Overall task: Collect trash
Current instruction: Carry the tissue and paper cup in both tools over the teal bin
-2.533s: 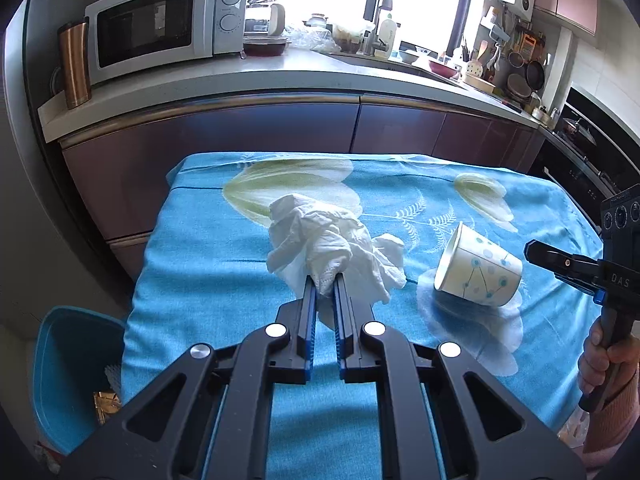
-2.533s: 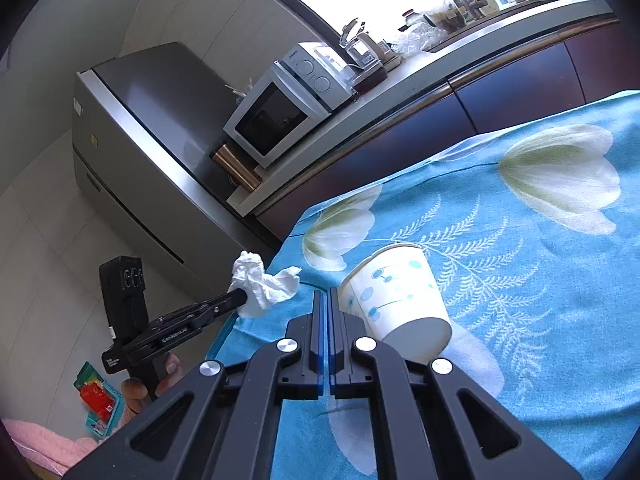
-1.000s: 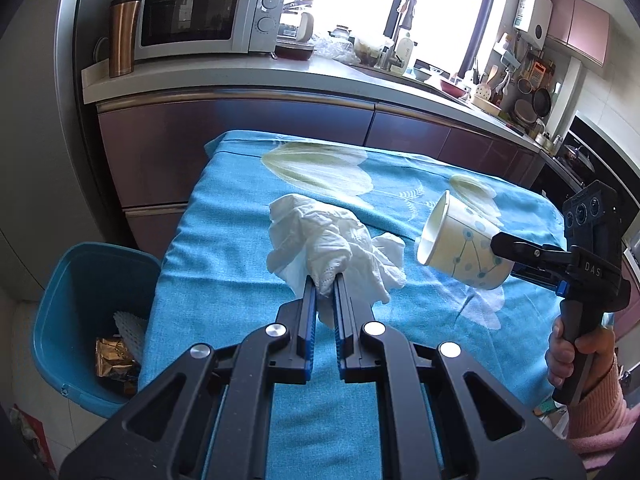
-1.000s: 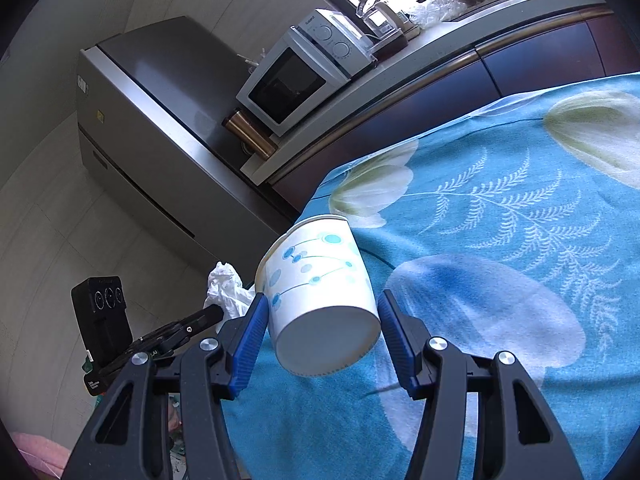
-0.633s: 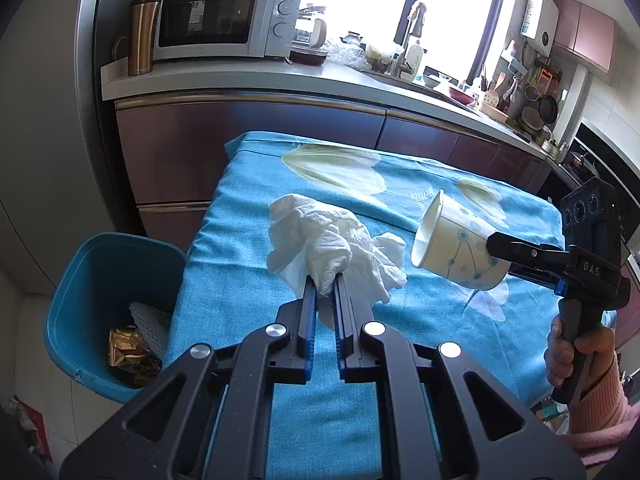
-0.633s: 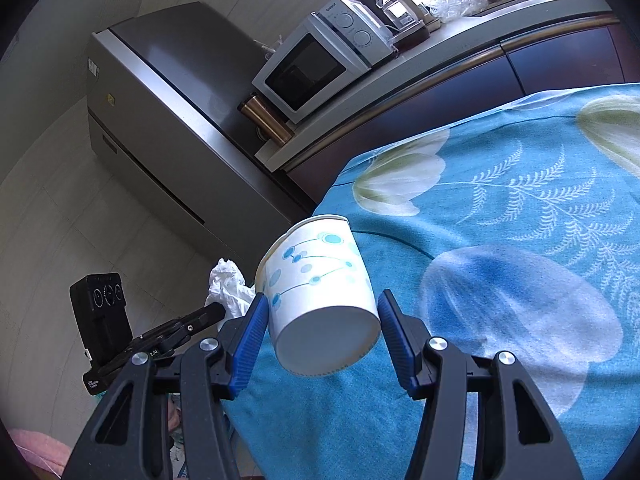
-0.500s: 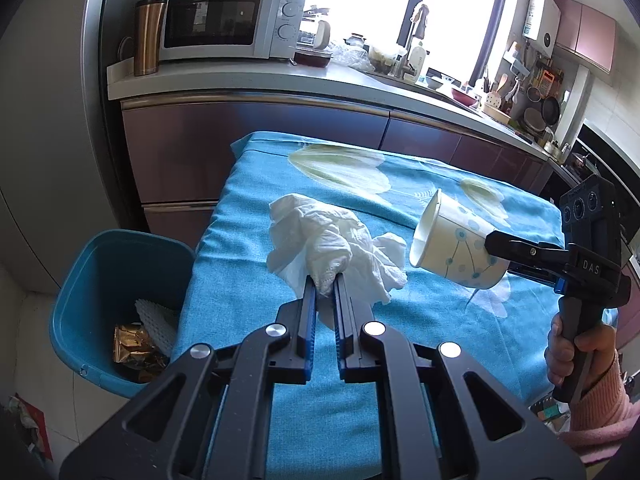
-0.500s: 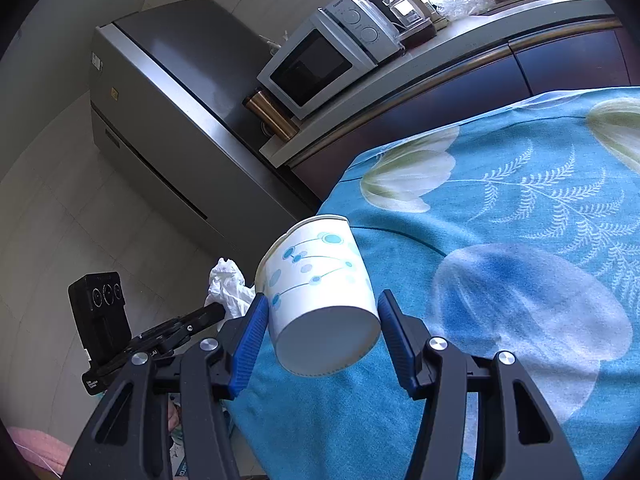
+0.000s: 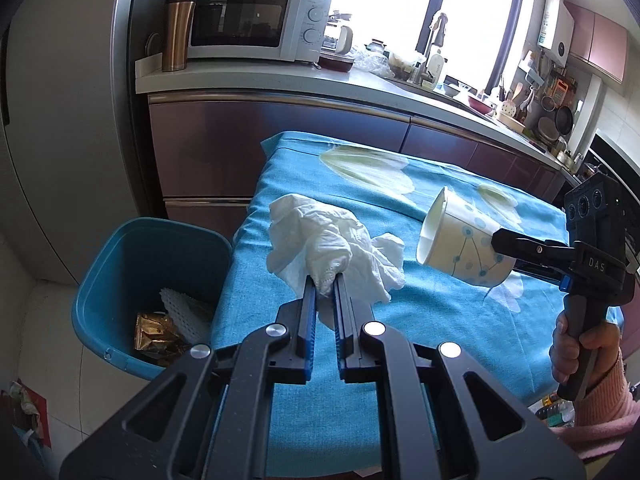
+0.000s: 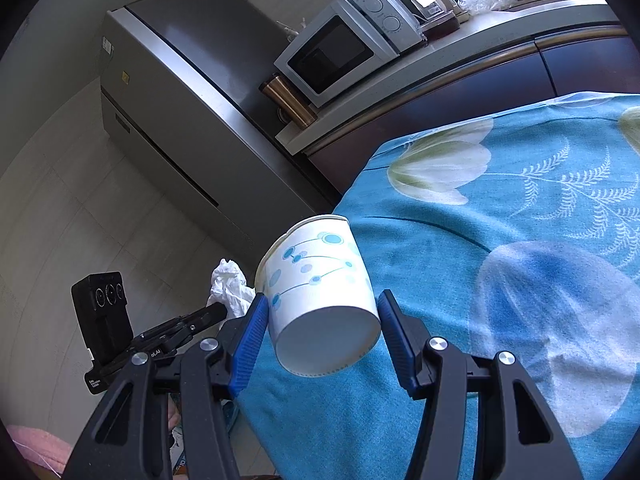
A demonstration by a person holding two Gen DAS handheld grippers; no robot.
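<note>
The left tongs (image 9: 324, 284) are clamped on a crumpled white tissue (image 9: 328, 246), held above the left edge of the desk (image 9: 420, 320) with its blue flowered cloth. Just beyond that edge, on the floor, stands a blue bin (image 9: 120, 280) with a gold wrapper (image 9: 154, 334) inside. The right tongs (image 10: 320, 320) grip a paper cup (image 10: 316, 288) by its sides, tilted with its mouth facing away, also above the desk near the same edge, to the right of the tissue.
</note>
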